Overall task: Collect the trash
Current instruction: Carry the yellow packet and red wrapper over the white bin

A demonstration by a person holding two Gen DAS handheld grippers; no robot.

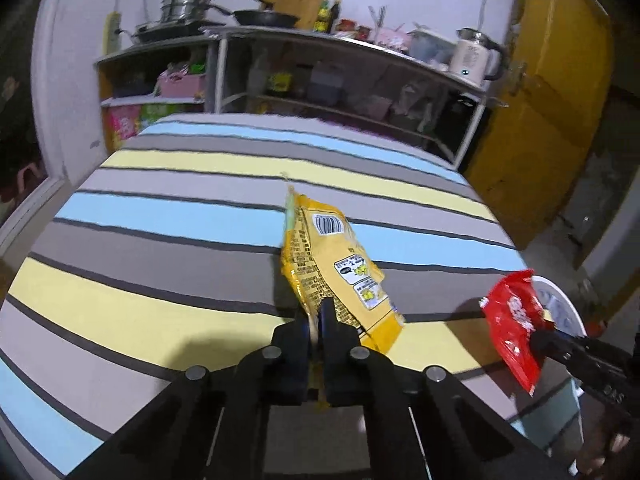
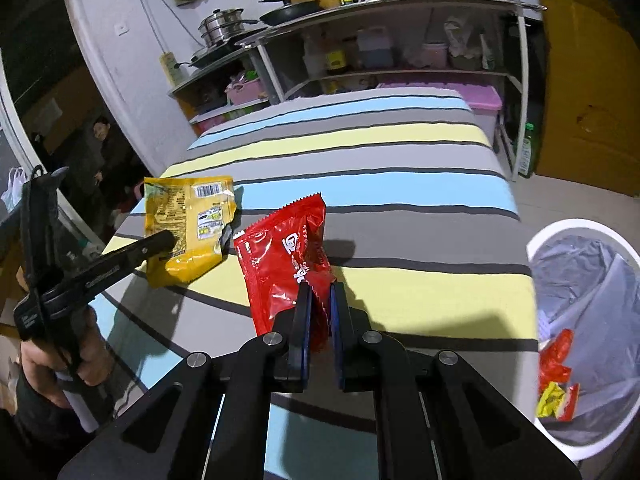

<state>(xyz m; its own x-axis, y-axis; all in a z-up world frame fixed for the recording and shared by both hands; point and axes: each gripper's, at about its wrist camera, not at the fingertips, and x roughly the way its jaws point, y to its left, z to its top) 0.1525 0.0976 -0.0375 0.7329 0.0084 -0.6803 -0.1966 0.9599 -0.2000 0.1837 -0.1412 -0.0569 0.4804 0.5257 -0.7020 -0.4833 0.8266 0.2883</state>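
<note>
The right gripper [image 2: 320, 308] pinches a red wrapper [image 2: 286, 256] between its fingers [image 2: 303, 320] above the striped desk [image 2: 420, 292]. At left, the left gripper [image 2: 162, 244] clamps a yellow packet [image 2: 188, 220]. A white bin [image 2: 560, 232] at right holds wrappers.

The left claw [image 1: 316, 316] has its two black fingers with blue pads pressed close together, pinching the bottom edge of a crinkled yellow snack wrapper [image 1: 336, 268]. The right claw [image 2: 320, 304] has its fingers slightly parted, clamped on the serrated corner of a glossy red foil wrapper [image 2: 286, 258]. The person's bare left hand [image 2: 60, 360] grips the left tool's handle from below.
</note>
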